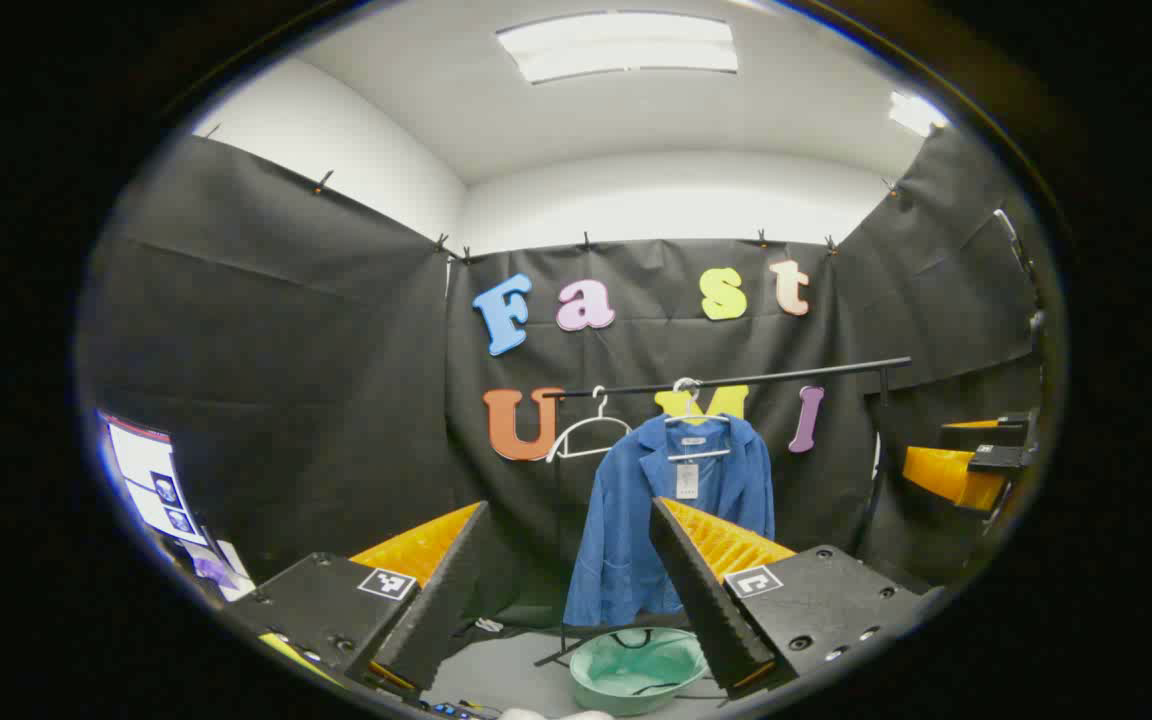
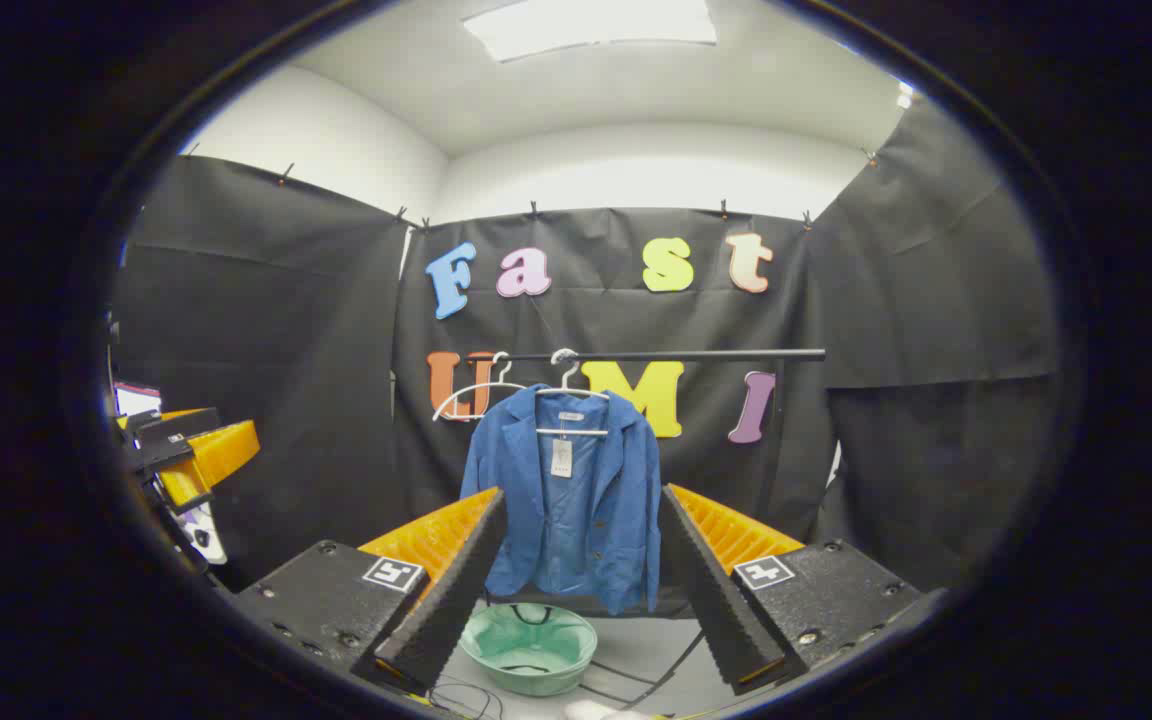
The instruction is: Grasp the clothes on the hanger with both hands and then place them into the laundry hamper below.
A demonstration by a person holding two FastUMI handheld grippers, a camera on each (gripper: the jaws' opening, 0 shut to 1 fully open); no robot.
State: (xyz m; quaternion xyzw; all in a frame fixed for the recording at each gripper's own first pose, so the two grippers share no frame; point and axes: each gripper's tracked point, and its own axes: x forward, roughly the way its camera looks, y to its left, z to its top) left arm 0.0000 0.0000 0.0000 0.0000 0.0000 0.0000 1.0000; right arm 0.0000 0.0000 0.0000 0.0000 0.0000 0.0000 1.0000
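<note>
I see the blue jacket (image 1: 674,510) hanging on a white hanger (image 1: 696,420) from the black rail (image 1: 736,380), well ahead of both tools. An empty white hanger (image 1: 591,432) hangs just beside it on the same rail. Below the jacket, on the floor, sits the pale green hamper (image 1: 636,668), round and open.

My left gripper (image 1: 571,590) has its jaws spread wide, holding nothing; between them I look at the jacket's lower half and the hamper. My right gripper (image 2: 584,590) is likewise spread and empty, with the jacket (image 2: 566,500) framed between its jaws and the hamper (image 2: 528,647) low between them.

In the left gripper view the other tool shows at the far right edge (image 1: 971,460); in the right gripper view the other shows at the far left (image 2: 186,450). A screen (image 1: 151,480) stands at the left wall
</note>
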